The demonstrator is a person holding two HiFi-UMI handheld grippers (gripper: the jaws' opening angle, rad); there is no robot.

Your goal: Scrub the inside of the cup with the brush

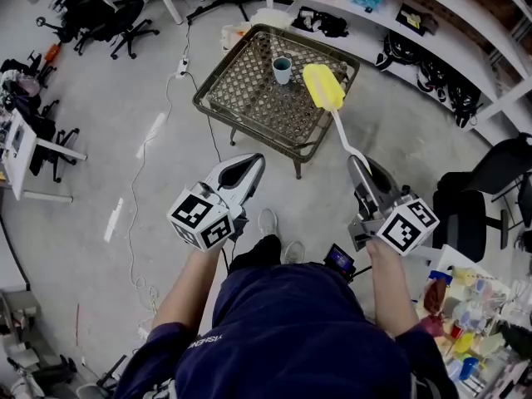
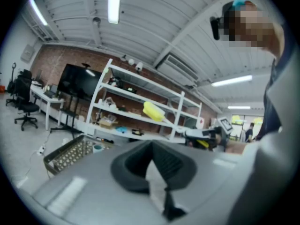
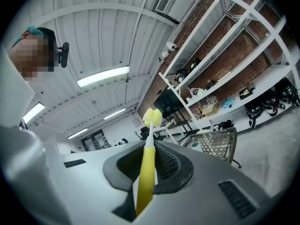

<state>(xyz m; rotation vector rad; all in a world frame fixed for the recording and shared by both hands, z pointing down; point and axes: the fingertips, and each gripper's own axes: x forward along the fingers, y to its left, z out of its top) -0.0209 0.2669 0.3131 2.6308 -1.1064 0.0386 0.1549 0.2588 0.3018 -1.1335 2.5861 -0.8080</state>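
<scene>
Jaws of the right gripper (image 1: pixel 359 166) pinch the long yellow sponge brush (image 1: pixel 323 87) by its handle; those of the left gripper (image 1: pixel 252 166) are pressed together, empty. Small blue cup (image 1: pixel 282 69) stands near the brown lattice surface (image 1: pixel 241 98)'s far edge: best steady it, then lower the sponge straight in.

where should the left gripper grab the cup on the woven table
Take the cup by its side wall, probably jaws across the body below the rim, coming from the near left. It stands upright, mouth up, on the woven table, and the brush in the right gripper needs that mouth free.
</scene>
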